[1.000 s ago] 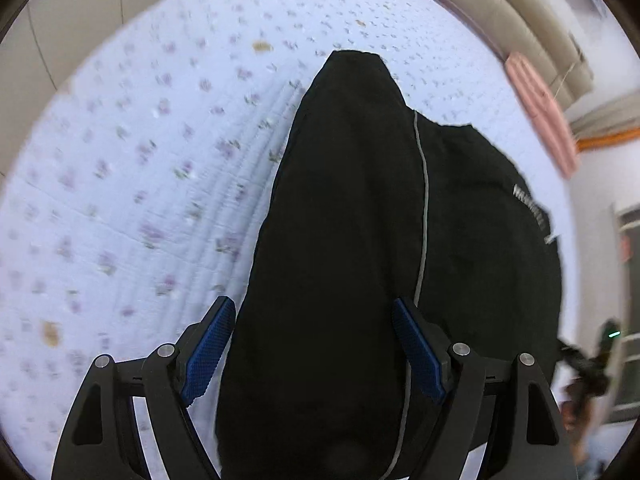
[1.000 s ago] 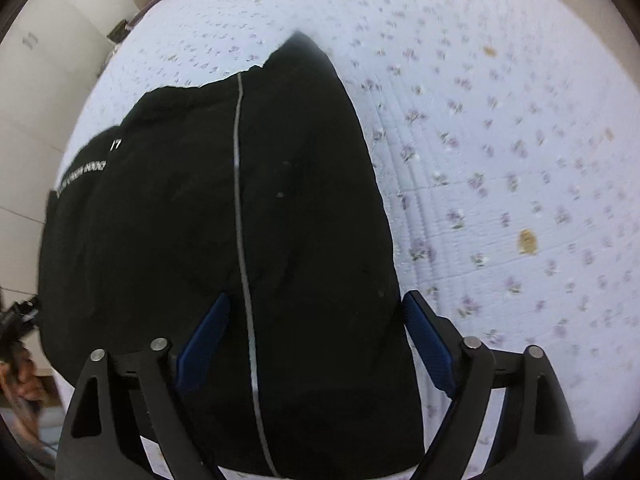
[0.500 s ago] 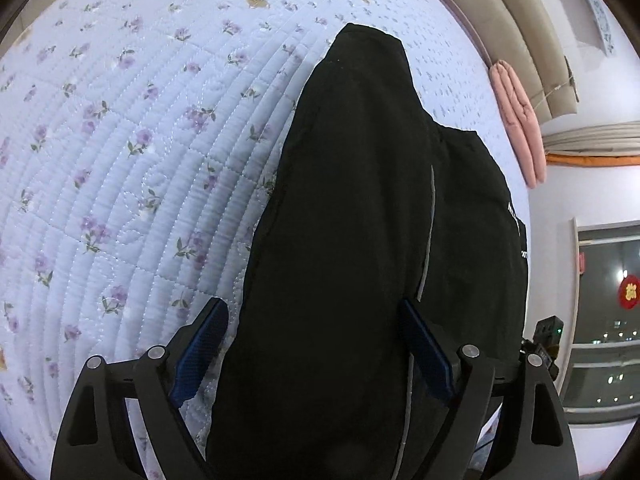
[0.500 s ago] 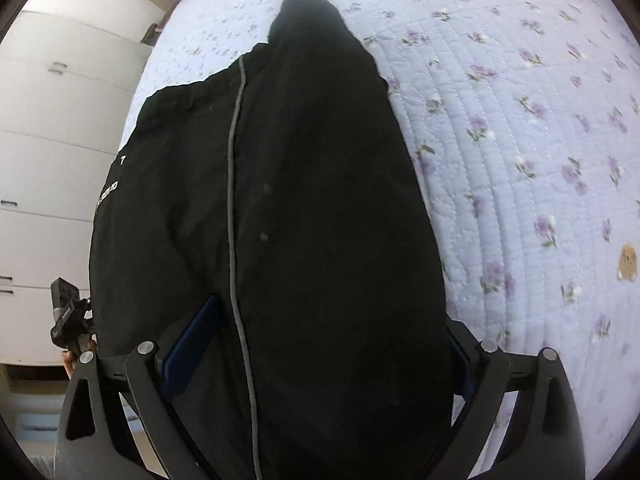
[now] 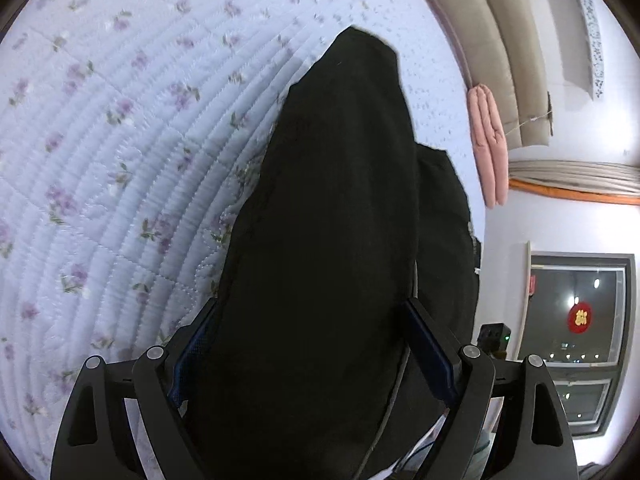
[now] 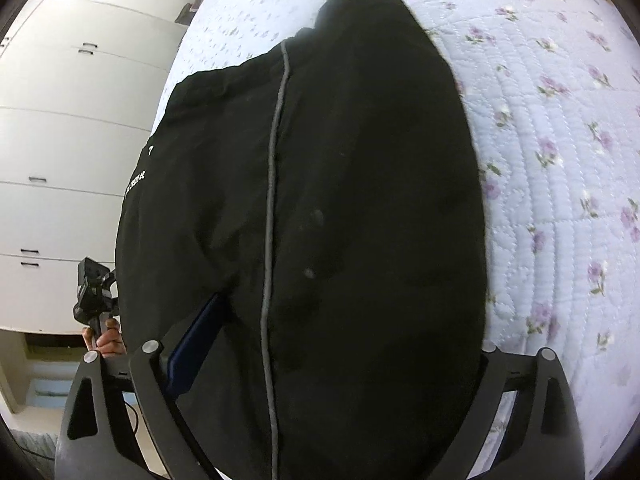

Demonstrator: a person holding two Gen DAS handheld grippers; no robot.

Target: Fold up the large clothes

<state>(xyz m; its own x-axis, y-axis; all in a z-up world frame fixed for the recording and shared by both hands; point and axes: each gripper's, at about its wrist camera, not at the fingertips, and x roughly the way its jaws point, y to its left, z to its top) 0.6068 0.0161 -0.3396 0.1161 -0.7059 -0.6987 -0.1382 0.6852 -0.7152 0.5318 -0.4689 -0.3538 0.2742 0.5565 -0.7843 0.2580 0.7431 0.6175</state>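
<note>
Left wrist: black garment (image 5: 328,220) on bed (image 5: 120,140), long axis running near-to-far between left tongs (image 5: 316,356), spread wide; right tongs (image 6: 332,360) likewise straddle it, ungripped.

Left gripper (image 5: 312,344): matte black frame, two angular arms with triangular cut-outs. Four round silver screw heads across the top of the linkage. Fingers (image 5: 430,350) carry flat dark-blue pads with fine ribbed texture.

Right gripper (image 6: 332,344): same black frame, cut-outs and silver screws; one blue pad visible, the other hidden.

Left hand (image 6: 106,338): only the fingertips visible, wrapped around a black handle topped by a small black boxy camera mount.
</note>
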